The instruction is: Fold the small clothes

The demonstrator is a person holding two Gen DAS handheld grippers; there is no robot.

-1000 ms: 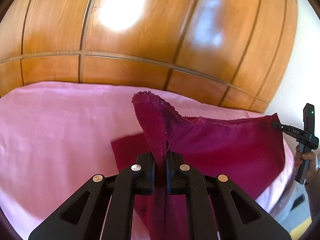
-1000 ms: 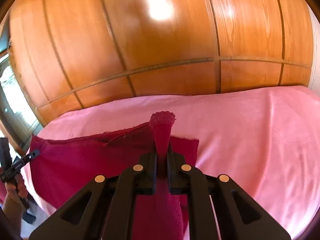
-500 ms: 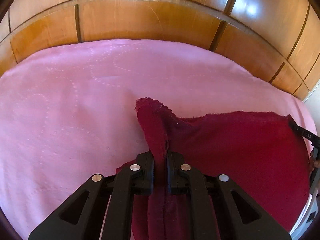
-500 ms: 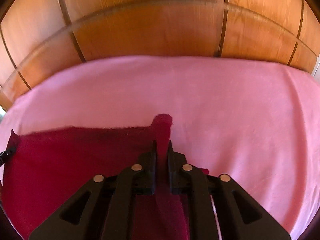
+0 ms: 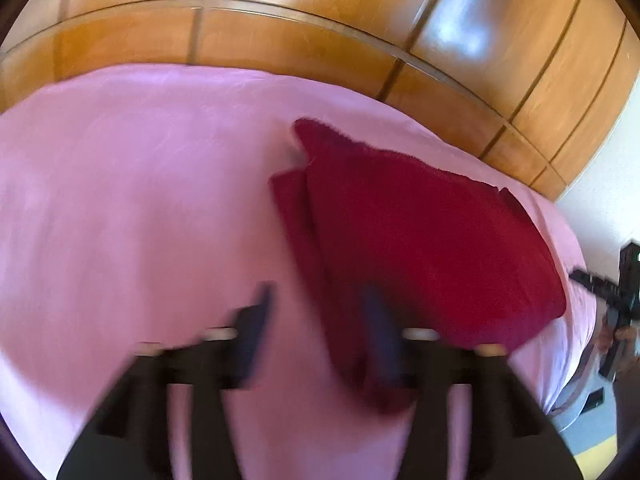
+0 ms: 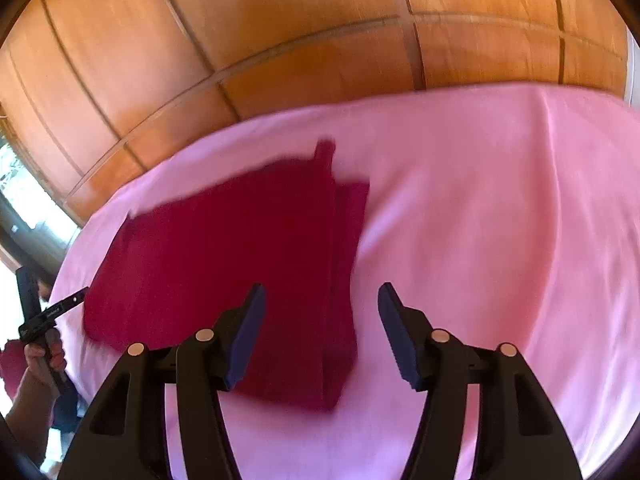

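A dark red cloth (image 5: 420, 240) lies folded over itself on the pink bed sheet (image 5: 128, 200), its far corners poking up slightly. My left gripper (image 5: 320, 312) is blurred; its jaws are opening and stand apart, with nothing pinched, above the cloth's near left edge. In the right wrist view the same red cloth (image 6: 240, 264) lies flat, and my right gripper (image 6: 320, 312) hovers over its near right edge, jaws opening, pads clear of the fabric. The right gripper (image 5: 612, 304) also shows at the left view's right edge, the left gripper (image 6: 52, 312) at the right view's left edge.
Glossy wooden panelling (image 5: 320, 40) runs behind the bed. Bare pink sheet (image 6: 500, 220) stretches right of the cloth. A hand (image 6: 44, 354) holds the other gripper's handle past the bed's left edge. Floor (image 5: 592, 432) shows beyond the bed's right edge.
Both grippers were shut on raised corners of the red cloth; they carried it down onto the sheet, opened and let go. The cloth now lies folded flat and both hands have pulled back.
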